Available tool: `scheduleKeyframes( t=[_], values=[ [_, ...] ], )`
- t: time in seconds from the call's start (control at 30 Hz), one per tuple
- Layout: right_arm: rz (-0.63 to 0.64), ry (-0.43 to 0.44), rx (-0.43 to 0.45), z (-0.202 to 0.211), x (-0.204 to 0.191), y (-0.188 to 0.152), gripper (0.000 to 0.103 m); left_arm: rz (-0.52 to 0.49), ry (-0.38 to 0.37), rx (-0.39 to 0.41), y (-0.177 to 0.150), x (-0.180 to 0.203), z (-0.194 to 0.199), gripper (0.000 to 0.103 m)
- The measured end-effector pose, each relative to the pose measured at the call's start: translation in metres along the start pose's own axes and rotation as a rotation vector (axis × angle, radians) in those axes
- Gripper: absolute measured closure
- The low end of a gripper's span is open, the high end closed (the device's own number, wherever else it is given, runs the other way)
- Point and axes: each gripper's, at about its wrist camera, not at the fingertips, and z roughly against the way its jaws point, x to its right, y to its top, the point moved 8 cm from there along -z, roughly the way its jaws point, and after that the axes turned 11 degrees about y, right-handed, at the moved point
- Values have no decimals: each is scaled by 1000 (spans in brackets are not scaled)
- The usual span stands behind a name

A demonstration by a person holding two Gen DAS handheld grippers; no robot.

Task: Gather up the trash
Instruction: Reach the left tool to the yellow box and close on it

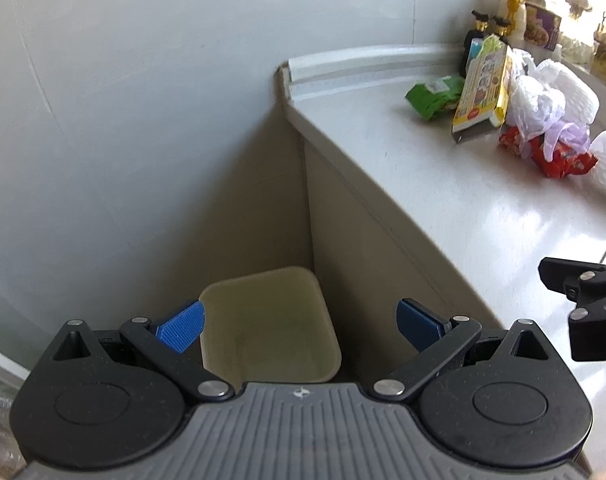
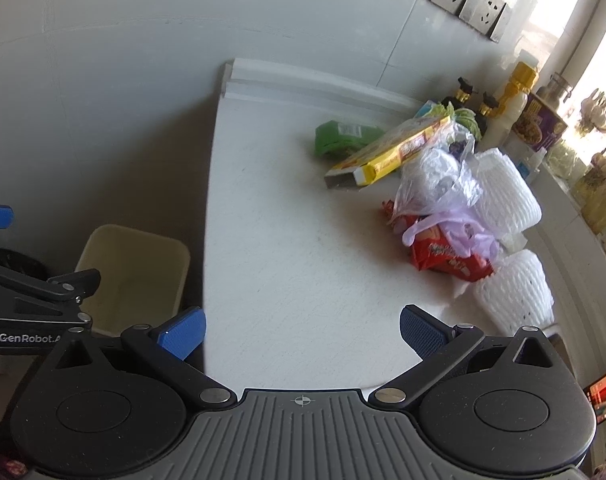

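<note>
Both tools gape empty. The left tool (image 1: 299,326) hangs above the cream bin (image 1: 269,326) on the floor. Trash sits on the worktop (image 2: 287,248), ahead-right of the nearer right tool (image 2: 303,334); the yellow box (image 2: 387,152) lies diagonally.

Two steel wall sockets (image 2: 469,5) sit side by side above the white counter (image 2: 287,248). Against the wall stand dark bottles with gold caps (image 2: 465,94), a yellow-capped white bottle (image 2: 511,108) and a purple box (image 2: 541,126).
</note>
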Motion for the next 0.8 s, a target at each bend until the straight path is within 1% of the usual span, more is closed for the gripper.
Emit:
scheduleKeyframes(
  t=[0.17,0.3,0.37,0.43,0.5,0.6,0.7,0.77,0.8],
  values=[
    [-10,-35,25,-7,15,8,0,-18,-9,69,16,8,0,1],
    [-5,-67,60,-6,29,14,0,-19,-7,173,30,13,0,1],
    [-2,-79,90,-4,37,18,0,-29,-3,222,37,17,-1,1],
    [-5,-84,134,-2,45,23,0,-48,-7,251,45,21,-3,1],
    [-11,-98,187,2,54,29,0,-72,-20,267,51,26,-5,1],
    [-35,-127,250,5,68,38,0,-130,-61,274,61,36,-6,1],
    [-52,-114,247,0,77,43,0,-137,-115,267,69,44,-5,1],
    [-58,-102,245,-3,83,49,0,-138,-155,277,74,49,-1,0],
    [-60,-98,246,-5,86,52,0,-133,-162,276,77,51,-2,0]
  ],
)
